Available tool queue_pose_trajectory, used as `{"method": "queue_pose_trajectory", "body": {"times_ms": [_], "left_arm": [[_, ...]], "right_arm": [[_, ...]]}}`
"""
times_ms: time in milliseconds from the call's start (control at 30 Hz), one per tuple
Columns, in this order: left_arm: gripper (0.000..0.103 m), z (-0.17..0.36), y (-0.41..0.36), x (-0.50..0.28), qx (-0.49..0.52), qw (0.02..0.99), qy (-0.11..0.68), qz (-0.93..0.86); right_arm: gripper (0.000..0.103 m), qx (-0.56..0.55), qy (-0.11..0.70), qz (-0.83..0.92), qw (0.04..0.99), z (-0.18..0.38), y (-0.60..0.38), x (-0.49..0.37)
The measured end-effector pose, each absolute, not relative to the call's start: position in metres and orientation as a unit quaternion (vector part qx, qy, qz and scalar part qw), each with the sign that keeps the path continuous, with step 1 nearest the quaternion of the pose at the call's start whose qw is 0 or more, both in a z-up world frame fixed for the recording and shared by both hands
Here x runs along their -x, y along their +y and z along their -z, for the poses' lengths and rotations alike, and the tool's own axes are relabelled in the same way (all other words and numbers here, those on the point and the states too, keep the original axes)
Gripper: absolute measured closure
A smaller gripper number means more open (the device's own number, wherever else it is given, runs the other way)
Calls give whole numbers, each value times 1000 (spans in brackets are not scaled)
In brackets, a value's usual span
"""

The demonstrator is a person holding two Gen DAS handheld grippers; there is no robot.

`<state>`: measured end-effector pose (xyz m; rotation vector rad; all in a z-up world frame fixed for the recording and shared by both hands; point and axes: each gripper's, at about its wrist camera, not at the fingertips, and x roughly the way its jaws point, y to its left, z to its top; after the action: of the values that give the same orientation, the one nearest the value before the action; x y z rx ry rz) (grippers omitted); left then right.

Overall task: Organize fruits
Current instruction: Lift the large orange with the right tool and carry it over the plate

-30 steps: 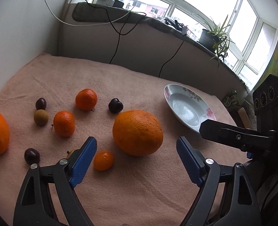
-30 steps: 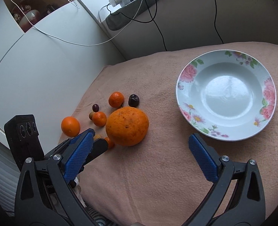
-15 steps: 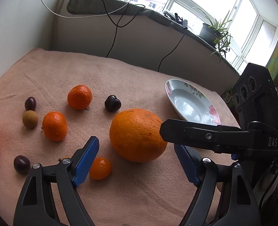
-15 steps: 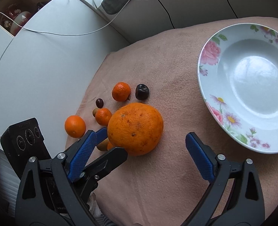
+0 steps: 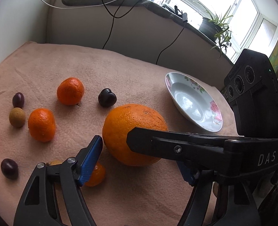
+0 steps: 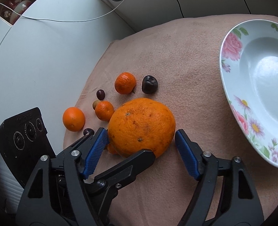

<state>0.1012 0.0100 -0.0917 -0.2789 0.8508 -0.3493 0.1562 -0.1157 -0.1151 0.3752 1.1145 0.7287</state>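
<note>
- The big orange lies on a pink cloth, in the middle of the scattered fruit.
- The right gripper has the big orange between its blue fingers. They have just been closing in and now stand at the fruit's two flanks. Whether the pads press on the peel or stop just short, I cannot tell.
- The left gripper has also just been closing, with the big orange between its fingers. The one pad in view sits just beside the big orange's skin; the other is hidden behind a black arm of the right gripper, so its hold cannot be told.
- The flowered plate is empty, well apart from the big orange on its right in the right wrist view.
- Beyond the big orange in the left wrist view lie a dark cherry and a tangerine; a second tangerine sits to its left.
- A small kumquat lies near the big orange, partly behind the left gripper's finger.
- Farther left of the big orange are two dark grapes and a tan longan.
</note>
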Motion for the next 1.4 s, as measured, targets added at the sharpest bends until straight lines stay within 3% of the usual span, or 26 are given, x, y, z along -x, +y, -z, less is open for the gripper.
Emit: {"method": "queue_pose_trajectory", "body": {"times_ms": [633,1400], "left_arm": [[31,83,2,-94,120,895,395,170],[31,58,-71,-105,99,892,372,238]], "right_arm": [[29,-151,484,-336,794,104,-114,-143],[29,-156,439,-277,840,72,-197,-125]]}}
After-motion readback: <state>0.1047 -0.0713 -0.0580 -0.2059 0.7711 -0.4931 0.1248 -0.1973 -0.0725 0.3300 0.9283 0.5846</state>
